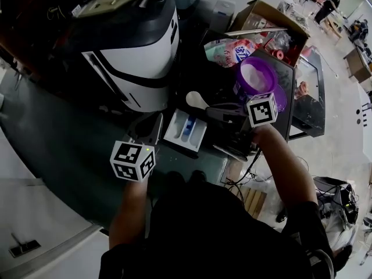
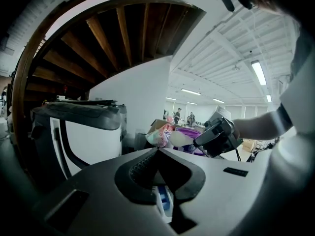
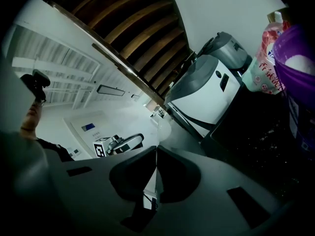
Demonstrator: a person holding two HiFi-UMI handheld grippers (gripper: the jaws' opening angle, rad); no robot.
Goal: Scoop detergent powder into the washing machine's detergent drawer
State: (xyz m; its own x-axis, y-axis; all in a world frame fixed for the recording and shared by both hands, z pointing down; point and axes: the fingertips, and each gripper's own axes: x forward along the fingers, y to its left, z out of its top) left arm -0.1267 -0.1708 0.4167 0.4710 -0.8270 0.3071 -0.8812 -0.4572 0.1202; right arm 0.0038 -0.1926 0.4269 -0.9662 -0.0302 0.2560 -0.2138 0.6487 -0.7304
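Right gripper [image 3: 156, 156] pinches the thin handle of the white plastic scoop [image 1: 196, 100], centre frame, over the white detergent drawer with blue insert [image 1: 187, 129]. Scoop likely light and stiff; keep handle level. Left gripper [image 2: 158, 150] pressed together, empty. Drawer absent from right gripper view; head view shows it.

Open cardboard box [image 1: 261, 13], person [image 1: 329, 4] in bkgd.

You can come straight down on the drawer [image 1: 185, 130], open from above. The washing machine [image 1: 136, 45] blocks the far left, and the scoop [image 1: 196, 100] and purple tub [image 1: 257, 76] crowd its far right
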